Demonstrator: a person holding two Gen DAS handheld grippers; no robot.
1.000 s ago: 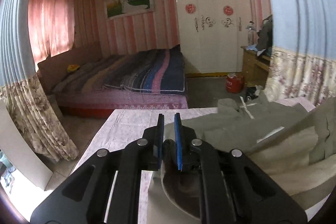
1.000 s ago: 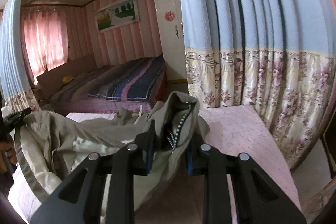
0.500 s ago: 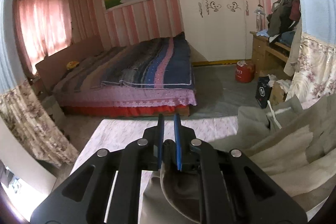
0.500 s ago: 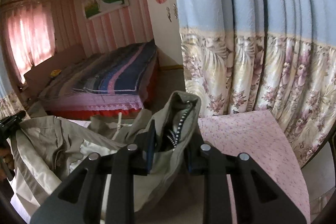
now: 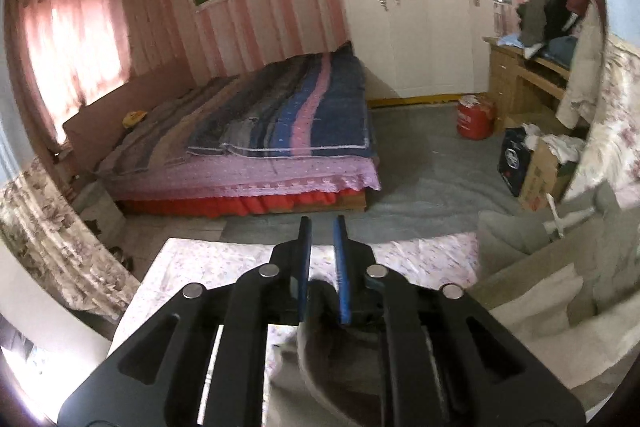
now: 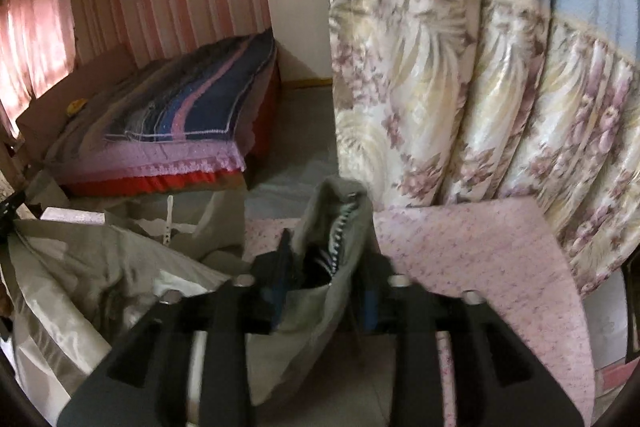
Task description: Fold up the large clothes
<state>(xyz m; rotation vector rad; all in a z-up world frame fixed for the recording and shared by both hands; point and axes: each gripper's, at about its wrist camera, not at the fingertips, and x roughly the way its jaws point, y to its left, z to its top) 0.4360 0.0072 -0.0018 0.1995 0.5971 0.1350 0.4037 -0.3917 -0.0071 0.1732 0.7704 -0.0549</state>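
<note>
The khaki jacket is gripped at a zippered edge by the right gripper; cloth is pinched low in the left gripper, its edge hidden. The table is partly covered.

The khaki jacket runs off the right wrist view at 8 o'clock, its bunched edge hiding the right hand-held gripper fingertips.
</note>
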